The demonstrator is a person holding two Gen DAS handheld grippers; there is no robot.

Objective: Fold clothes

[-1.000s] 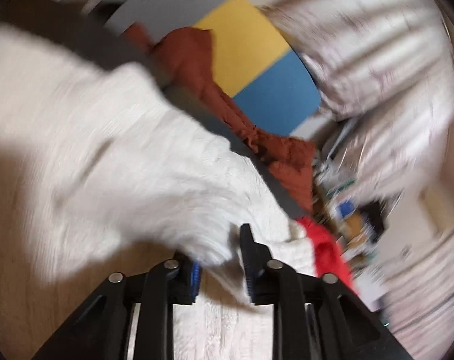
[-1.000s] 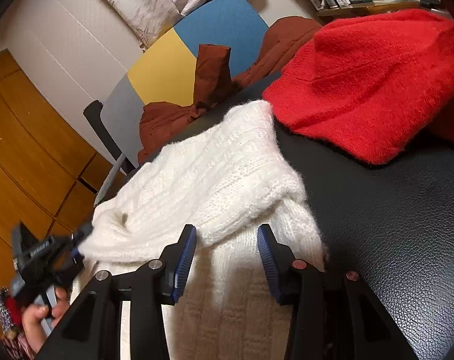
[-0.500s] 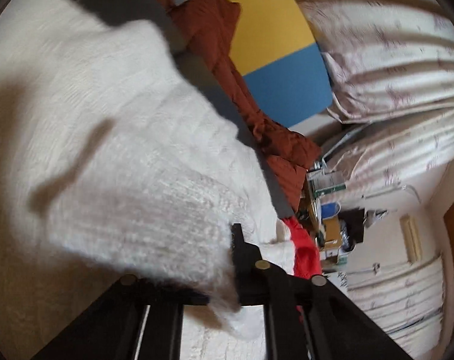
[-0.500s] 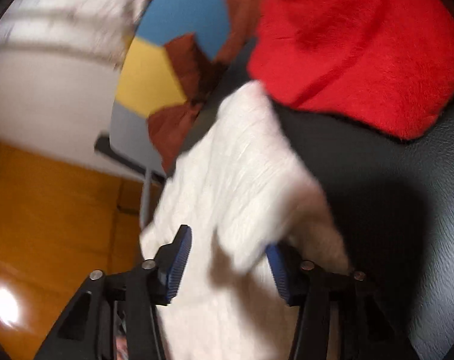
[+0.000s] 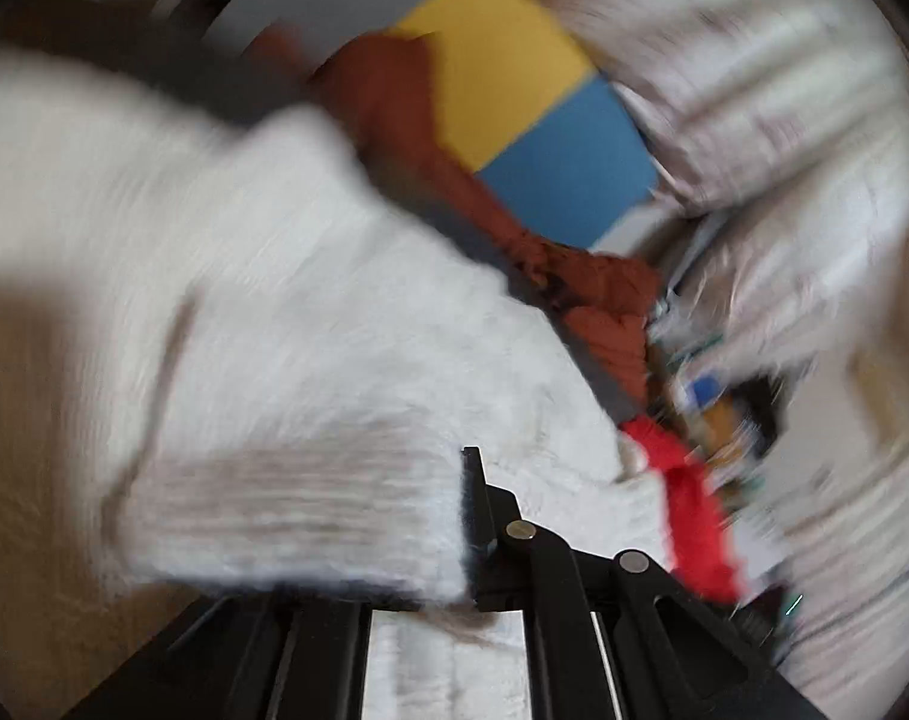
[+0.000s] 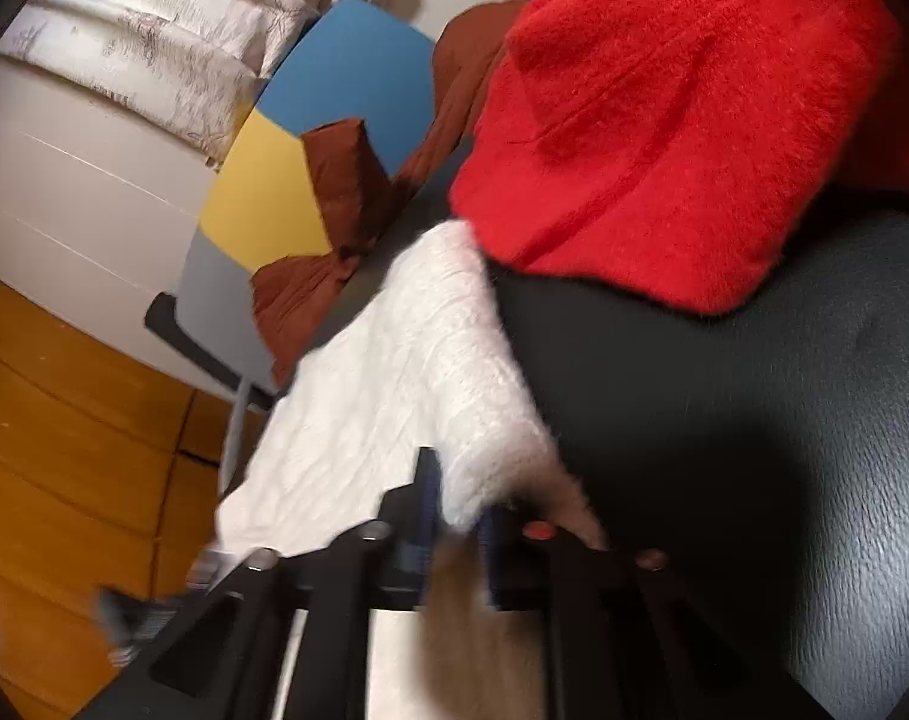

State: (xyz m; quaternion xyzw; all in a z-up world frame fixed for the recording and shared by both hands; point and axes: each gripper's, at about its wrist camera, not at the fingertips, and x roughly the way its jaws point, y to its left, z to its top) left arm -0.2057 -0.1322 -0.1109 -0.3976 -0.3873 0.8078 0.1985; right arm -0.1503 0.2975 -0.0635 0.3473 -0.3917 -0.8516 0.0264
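Since a second ago, both of my grippers are closing in on the white knit sweater [image 6: 394, 402], where earlier the right one was standing wide apart above it. Now my right gripper [image 6: 454, 531] is pinching the sweater's near edge, its blue pads nearly together with a fold of knit bunched between them. My left gripper [image 5: 454, 516] is lifting a ribbed cuff or hem of the same sweater [image 5: 286, 312]; the cloth is covering its left finger, so only the right finger is showing, and the knit is pressing against it, though blur is keeping me from seeing the clamp itself. From the right wrist, the sweater is lying on the black leather seat [image 6: 724, 420], its long axis running away from me toward the rust-brown garment [image 6: 334, 210]. Just beyond the sweater's far end, the red fuzzy sweater [image 6: 664, 120] is lying on the same seat, overlapping the white knit's far corner. Farther behind the sweater, the blue, yellow and grey panel [image 6: 310, 138] is standing.
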